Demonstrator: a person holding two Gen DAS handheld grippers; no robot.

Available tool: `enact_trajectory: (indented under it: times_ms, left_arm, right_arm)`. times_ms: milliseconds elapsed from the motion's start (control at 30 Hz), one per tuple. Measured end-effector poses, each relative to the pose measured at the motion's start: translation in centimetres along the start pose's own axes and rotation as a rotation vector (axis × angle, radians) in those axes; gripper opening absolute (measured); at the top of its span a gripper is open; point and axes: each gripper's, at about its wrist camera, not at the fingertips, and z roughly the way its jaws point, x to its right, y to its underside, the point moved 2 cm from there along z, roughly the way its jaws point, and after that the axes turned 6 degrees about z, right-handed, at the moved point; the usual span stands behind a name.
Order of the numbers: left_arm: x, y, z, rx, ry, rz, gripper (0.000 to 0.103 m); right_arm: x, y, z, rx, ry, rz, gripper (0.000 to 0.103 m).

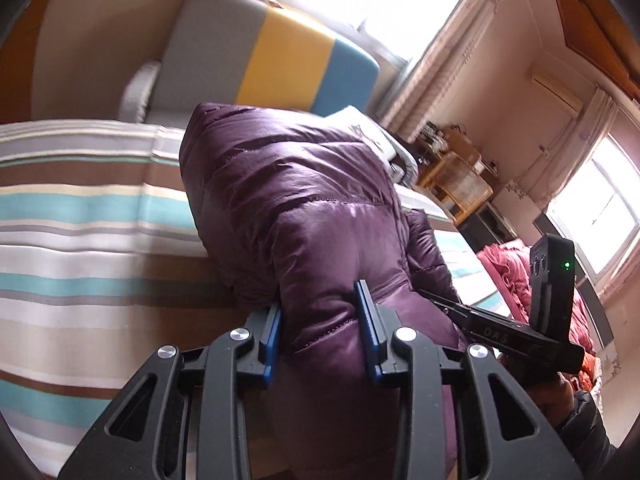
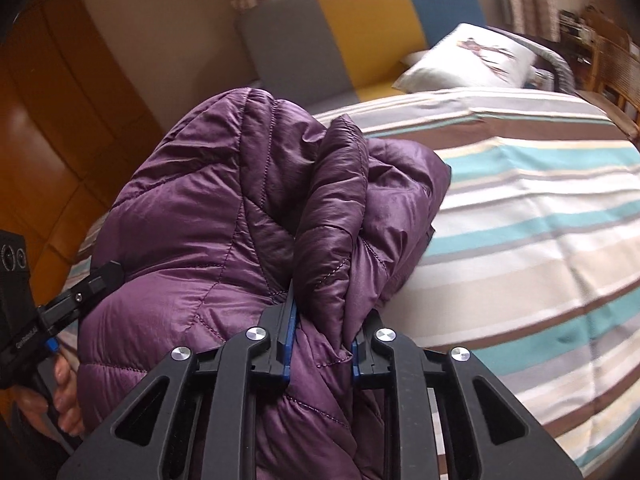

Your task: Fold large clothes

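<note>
A purple quilted down jacket [image 1: 288, 200] lies bunched on the striped bed [image 1: 80, 232]. My left gripper [image 1: 320, 308] is shut on a thick fold of the jacket near its close edge. My right gripper [image 2: 328, 320] is shut on another bunched fold of the jacket [image 2: 224, 200], with a puffy sleeve or edge standing up between the blue pads. In the left wrist view the right gripper [image 1: 500, 332] shows at the jacket's right side. In the right wrist view the left gripper [image 2: 80, 292] shows at the jacket's left side.
A grey, yellow and blue headboard [image 1: 280, 60] stands at the bed's far end, with a white printed pillow [image 2: 472, 60]. A wooden wardrobe [image 2: 52, 140] is on one side. A rattan chair [image 1: 460, 184] and pink bedding [image 1: 516, 276] are on the other.
</note>
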Motion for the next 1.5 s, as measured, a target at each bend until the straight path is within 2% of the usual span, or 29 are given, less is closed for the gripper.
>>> enact_trajectory:
  times_ms: [67,400,567,633,700,767,900,1100,1267,1500]
  left_arm:
    - [-1.2,-0.1,-1.9,0.025,-0.018,-0.013,0.03]
    - [-10.3,0.7,-11.2,0.123,-0.214,-0.107,0.029]
    - [-14.6,1.5,-13.2,0.094,-0.325,-0.137,0.029]
    - [-16.1,2.4,-13.0,0.05,-0.382,-0.146,0.03]
    - [-16.5,3.2,-12.7,0.027,-0.422,-0.141,0.035]
    - [-16.0,3.8,-12.7,0.026,-0.461,-0.122,0.038]
    - [-14.5,4.4,-12.2,0.029,-0.554,-0.08,0.038]
    - [-11.6,5.1,-11.9,0.056,-0.646,-0.05,0.038]
    - [-10.0,5.1,-11.5,0.065,-0.665,-0.048,0.038]
    - [-10.7,5.1,-11.1,0.063,-0.666,-0.044,0.039]
  right_arm:
    - [-2.4,-0.2,0.6,0.0,-0.018,-0.045,0.017]
    - [-15.6,0.1,6.2,-0.066,-0.16,-0.211,0.017]
    - [-20.6,0.9,8.0,-0.084,-0.187,-0.305,0.017]
    - [-21.3,1.8,8.0,-0.083,-0.179,-0.333,0.018]
    - [-21.2,2.2,8.2,-0.081,-0.17,-0.339,0.021]
    - [-20.7,2.3,8.6,-0.078,-0.153,-0.335,0.025]
    - [-20.2,2.8,9.4,-0.068,-0.098,-0.322,0.037]
    - [-19.3,4.0,10.4,-0.032,-0.031,-0.365,0.037]
    - [-19.0,4.5,11.7,-0.02,-0.02,-0.362,0.037]
    - [-18.5,4.8,12.1,-0.015,-0.026,-0.356,0.041]
